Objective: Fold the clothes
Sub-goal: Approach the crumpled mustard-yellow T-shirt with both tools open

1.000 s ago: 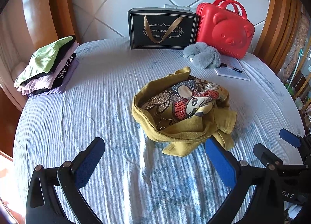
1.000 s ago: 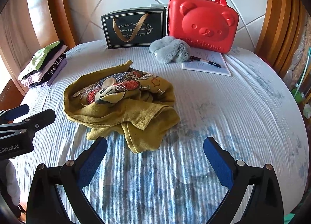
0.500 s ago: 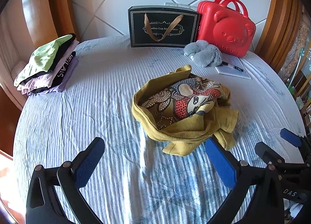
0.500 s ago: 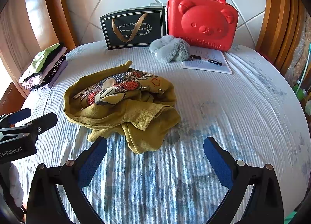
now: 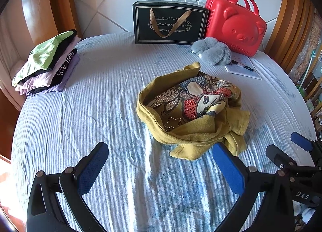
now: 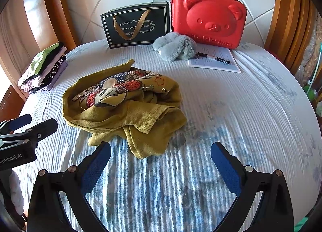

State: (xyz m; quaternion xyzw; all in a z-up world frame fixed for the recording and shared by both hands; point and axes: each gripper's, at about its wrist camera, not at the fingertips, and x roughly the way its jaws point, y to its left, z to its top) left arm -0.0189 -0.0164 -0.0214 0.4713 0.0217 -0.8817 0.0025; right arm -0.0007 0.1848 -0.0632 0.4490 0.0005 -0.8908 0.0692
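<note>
Two grippers: both are hanging low over the bed with their blue-padded tongs spread wide, nothing between them.
Left wrist view, left gripper [image 5: 160, 168]: its tongs are standing spread apart above the striped bedsheet [image 5: 100, 95], gripping nothing.
Left wrist view, olive sweater [image 5: 191, 111]: it is lying crumpled in a heap in the middle of the bed, just ahead and to the right, with the sequinned mouse picture facing up; one hem is trailing close to the right-hand pad.
Left wrist view, right gripper [image 5: 289, 148]: it is poking in at the right edge, near the heap, not touching it.
Left wrist view, folded clothes [image 5: 45, 64]: a stack is sitting at the far left edge of the bed, well apart from the sweater.
Left wrist view, back row: a black gift bag [image 5: 170, 24] and a red bear case [image 5: 234, 26] are standing side by side against the headboard, a grey plush toy [image 5: 212, 51] lying in front of the case, a pen on paper [image 5: 243, 69] beside it.
Right wrist view, right gripper [image 6: 161, 168]: its tongs are also spread wide and empty.
Right wrist view, olive sweater [image 6: 124, 107]: it is sitting ahead and left, its lowest fold hanging between the two fingers' tips.
Right wrist view, left gripper [image 6: 30, 125]: it is showing at the left edge, beside the heap.
</note>
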